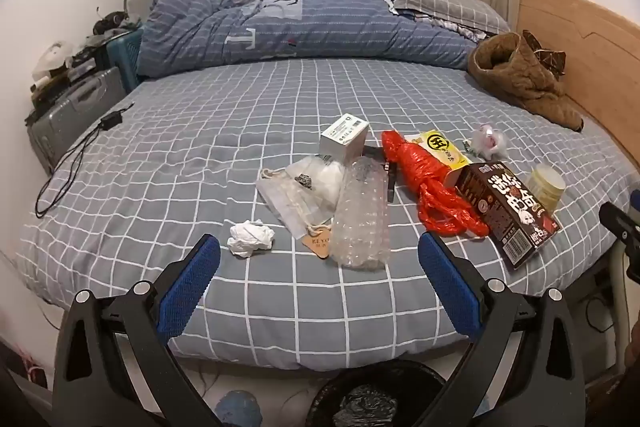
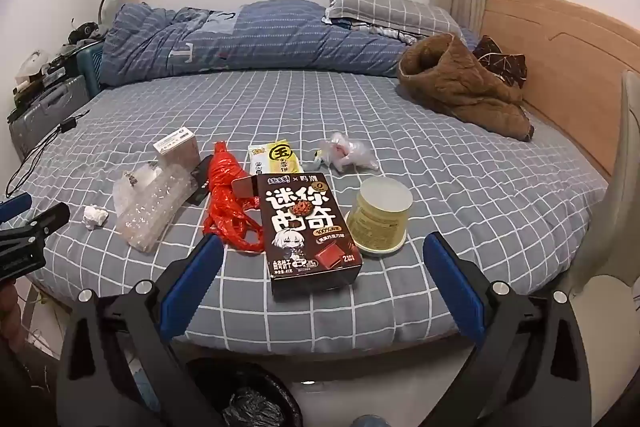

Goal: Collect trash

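Trash lies on the bed's grey checked sheet (image 1: 280, 287): a crumpled white tissue (image 1: 251, 238), clear bubble wrap (image 1: 362, 215), a clear bag with a drawstring pouch (image 1: 304, 193), a white box (image 1: 344, 139), a red plastic bag (image 1: 432, 183), a yellow packet (image 1: 440, 147), a dark cookie box (image 1: 506, 211), a pale yellow tub (image 1: 546, 185) and a small clear wrapper (image 1: 490, 141). My left gripper (image 1: 319, 259) is open and empty over the near edge. My right gripper (image 2: 323, 259) is open and empty, with the cookie box (image 2: 308, 227) between its fingers' line of view.
A black-lined trash bin (image 1: 376, 399) stands on the floor below the bed edge; it also shows in the right wrist view (image 2: 244, 395). A folded blue duvet (image 1: 280, 27), a pillow (image 1: 440, 1), a brown jacket (image 1: 524, 79), a wooden headboard (image 1: 580, 39) and a charger cable (image 1: 76, 163) are around.
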The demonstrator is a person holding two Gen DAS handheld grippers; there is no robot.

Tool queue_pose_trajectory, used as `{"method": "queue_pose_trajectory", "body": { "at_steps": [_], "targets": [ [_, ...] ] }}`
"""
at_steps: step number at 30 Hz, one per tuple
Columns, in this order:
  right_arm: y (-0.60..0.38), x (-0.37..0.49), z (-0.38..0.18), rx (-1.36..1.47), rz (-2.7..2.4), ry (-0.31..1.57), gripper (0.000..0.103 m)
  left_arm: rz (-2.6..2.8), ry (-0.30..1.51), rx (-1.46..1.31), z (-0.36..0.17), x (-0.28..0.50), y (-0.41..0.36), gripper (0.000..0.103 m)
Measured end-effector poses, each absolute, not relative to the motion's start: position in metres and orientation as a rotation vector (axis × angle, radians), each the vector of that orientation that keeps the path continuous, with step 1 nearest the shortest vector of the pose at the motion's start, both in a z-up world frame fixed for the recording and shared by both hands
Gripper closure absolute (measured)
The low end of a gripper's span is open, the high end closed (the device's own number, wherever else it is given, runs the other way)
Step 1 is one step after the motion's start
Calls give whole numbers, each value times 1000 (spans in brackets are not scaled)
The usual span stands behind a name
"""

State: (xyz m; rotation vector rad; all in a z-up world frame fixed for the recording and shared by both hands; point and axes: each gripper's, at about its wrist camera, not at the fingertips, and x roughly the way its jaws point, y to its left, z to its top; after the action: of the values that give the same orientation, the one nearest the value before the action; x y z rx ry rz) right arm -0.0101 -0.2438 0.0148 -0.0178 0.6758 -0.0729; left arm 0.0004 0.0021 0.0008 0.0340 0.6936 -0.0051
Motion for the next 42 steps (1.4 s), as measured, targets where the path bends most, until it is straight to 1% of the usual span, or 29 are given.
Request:
{"method": "queue_pose_trajectory", "body": {
  "at_steps": [42],
  "targets": [
    [-235, -8, 13, 14, -66, 680, 7, 13, 724, 66, -2, 0, 8, 6]
  ]
}}
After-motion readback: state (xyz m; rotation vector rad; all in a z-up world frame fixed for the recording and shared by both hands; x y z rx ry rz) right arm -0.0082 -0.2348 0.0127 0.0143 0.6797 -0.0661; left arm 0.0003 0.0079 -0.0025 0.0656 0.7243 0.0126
